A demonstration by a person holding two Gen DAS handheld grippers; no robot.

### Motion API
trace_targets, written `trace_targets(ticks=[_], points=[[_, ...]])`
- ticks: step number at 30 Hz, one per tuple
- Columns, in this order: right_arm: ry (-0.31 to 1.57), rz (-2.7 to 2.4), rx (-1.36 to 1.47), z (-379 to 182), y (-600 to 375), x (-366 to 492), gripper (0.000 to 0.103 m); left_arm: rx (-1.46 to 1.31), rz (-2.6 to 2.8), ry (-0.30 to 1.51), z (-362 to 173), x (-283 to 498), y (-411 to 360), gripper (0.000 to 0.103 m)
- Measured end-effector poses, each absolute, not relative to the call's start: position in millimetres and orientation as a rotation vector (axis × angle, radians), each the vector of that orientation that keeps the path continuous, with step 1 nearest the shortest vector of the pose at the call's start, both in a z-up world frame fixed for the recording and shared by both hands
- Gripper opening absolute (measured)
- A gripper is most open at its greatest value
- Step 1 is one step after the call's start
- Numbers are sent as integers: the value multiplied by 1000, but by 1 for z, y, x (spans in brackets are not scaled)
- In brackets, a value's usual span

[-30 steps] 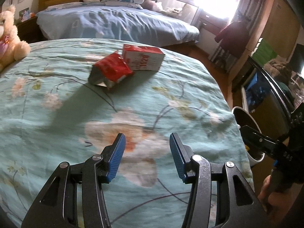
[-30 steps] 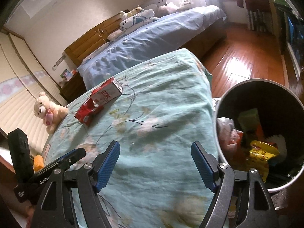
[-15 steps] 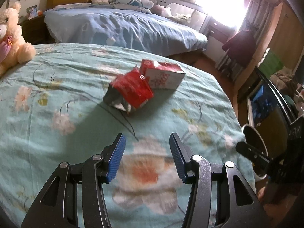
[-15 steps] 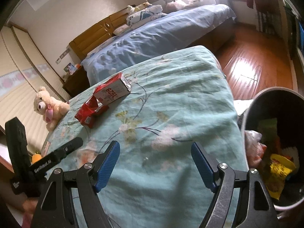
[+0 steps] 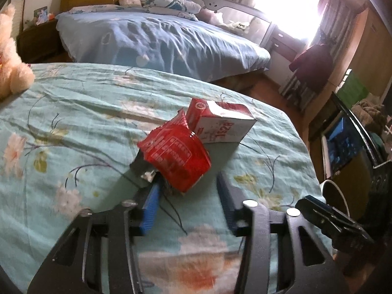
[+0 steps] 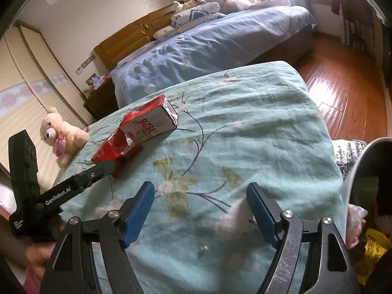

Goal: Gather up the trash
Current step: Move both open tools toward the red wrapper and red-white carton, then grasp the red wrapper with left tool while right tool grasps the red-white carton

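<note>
A crumpled red wrapper [image 5: 175,150] lies on the bed with the teal flowered cover [image 5: 73,127], and it serves as the landmark here. Just behind it, touching or nearly so, lies a red and white carton [image 5: 221,122] on its side, printed with "1528". Well to the left of the wrapper, at the cover's edge, sits a cream teddy bear [image 6: 62,134]. Beyond the wrapper, across a gap, stands a second bed with blue bedding [image 5: 156,39].

The left tongs [image 5: 187,188] point down at the wrapper's near end. Their jaws are closing, and the wrapper's lower edge lies between the blue pads [image 5: 149,205]; motion blur makes it hard to tell, but the pads do not seem to press on it yet. In the right wrist view one black finger of these tongs reaches to the wrapper.

The right tongs [image 6: 201,196] hang spread wide over bare cover, well to the right of the wrapper, with nothing between them. Further right of them, off the bed's edge, stands a trash bin [image 6: 362,171] with yellow packaging inside.
</note>
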State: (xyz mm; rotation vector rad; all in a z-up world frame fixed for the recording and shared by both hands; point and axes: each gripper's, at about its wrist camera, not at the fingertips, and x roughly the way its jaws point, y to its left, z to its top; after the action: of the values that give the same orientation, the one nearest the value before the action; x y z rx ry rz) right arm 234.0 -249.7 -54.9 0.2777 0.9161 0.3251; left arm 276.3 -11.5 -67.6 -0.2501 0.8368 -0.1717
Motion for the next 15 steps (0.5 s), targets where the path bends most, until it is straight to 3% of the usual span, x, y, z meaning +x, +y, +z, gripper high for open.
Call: trace_targets(ticks=[3, 11, 15], points=[[921, 334, 271, -56, -243, 239, 79, -252, -186, 842, -71, 280, -10, 13], [926, 378, 219, -57, -208, 260, 79, -256, -153, 801, -67, 261, 15, 5], [929, 407, 172, -57, -181, 272, 90, -307, -121, 808, -72, 248, 41, 5]])
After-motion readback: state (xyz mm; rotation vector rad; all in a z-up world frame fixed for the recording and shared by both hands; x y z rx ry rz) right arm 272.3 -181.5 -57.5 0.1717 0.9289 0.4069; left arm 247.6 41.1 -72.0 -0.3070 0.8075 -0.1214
